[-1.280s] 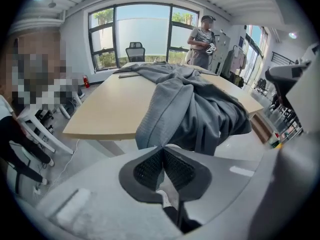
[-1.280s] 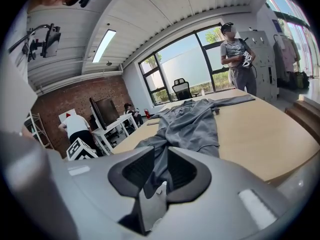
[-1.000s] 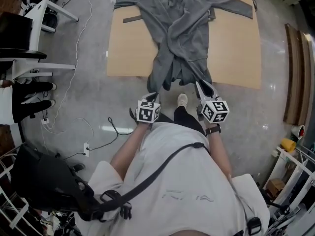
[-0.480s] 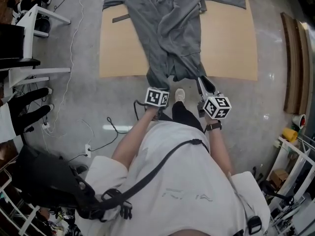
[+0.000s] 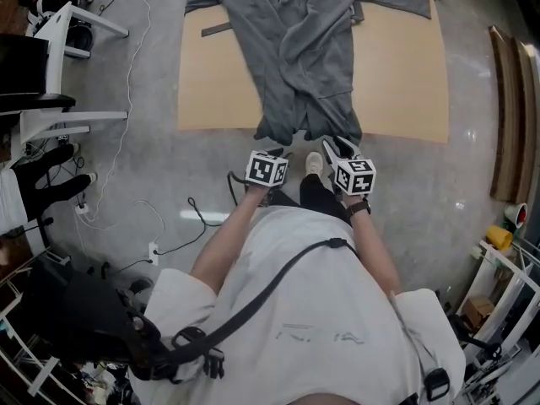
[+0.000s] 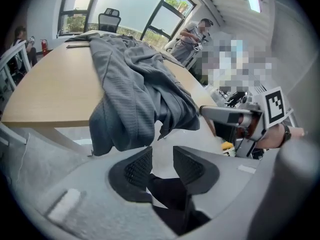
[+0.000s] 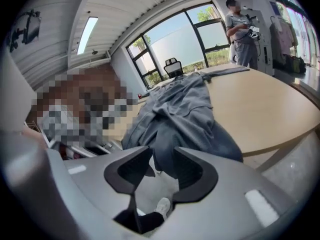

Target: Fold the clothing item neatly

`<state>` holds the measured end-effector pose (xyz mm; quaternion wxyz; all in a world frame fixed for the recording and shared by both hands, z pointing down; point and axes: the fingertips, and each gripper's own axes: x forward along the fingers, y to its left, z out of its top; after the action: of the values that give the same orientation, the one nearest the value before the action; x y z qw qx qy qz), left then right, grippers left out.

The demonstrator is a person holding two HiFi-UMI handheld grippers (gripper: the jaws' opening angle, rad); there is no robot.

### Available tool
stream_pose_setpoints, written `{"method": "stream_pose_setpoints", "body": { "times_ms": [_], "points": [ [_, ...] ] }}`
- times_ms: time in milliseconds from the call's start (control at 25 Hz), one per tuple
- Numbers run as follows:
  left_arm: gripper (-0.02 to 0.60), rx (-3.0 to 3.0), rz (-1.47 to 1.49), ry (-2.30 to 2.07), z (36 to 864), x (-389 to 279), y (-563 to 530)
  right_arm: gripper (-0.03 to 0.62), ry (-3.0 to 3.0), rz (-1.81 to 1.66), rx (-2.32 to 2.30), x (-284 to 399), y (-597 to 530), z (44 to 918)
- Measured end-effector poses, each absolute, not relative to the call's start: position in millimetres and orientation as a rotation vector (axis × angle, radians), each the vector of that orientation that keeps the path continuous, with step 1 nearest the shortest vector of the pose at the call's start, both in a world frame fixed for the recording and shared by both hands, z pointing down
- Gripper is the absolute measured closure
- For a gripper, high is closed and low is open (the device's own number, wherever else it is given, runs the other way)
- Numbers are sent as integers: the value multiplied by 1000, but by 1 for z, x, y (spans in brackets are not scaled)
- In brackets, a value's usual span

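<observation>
left tongs (image 6: 162,159): just opened, empty | right tongs (image 7: 163,161): just opened, apparently empty

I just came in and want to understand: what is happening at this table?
A person holds a gripper in each hand at a wooden table. A gray garment lies spread on it, hem hanging over the near edge. The left gripper and right gripper are by that hem; their jaws have just been opening and grip no cloth.
</observation>
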<state>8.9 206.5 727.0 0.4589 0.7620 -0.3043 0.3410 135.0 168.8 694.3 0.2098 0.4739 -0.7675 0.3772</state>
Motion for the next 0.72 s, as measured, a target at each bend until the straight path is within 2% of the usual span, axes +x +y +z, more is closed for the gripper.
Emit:
{"method": "stream_pose_setpoints", "body": {
  "times_ms": [120, 360, 480, 640, 720],
  "points": [
    [442, 1872, 819, -780, 719, 1, 205, 410, -2033, 1061, 1220, 123, 177, 735],
    [442, 1884, 794, -825, 701, -12, 200, 415, -1926, 1039, 1168, 106, 179, 788],
    [442, 1883, 778, -843, 696, -17, 199, 456, -1923, 1008, 1200, 102, 170, 792],
    [442, 1868, 765, -865, 694, -27, 200, 555, -1906, 957, 1220, 103, 164, 790],
    [442, 1863, 757, -872, 694, -31, 202, 572, -1906, 953, 1220, 104, 166, 785]
  ]
}}
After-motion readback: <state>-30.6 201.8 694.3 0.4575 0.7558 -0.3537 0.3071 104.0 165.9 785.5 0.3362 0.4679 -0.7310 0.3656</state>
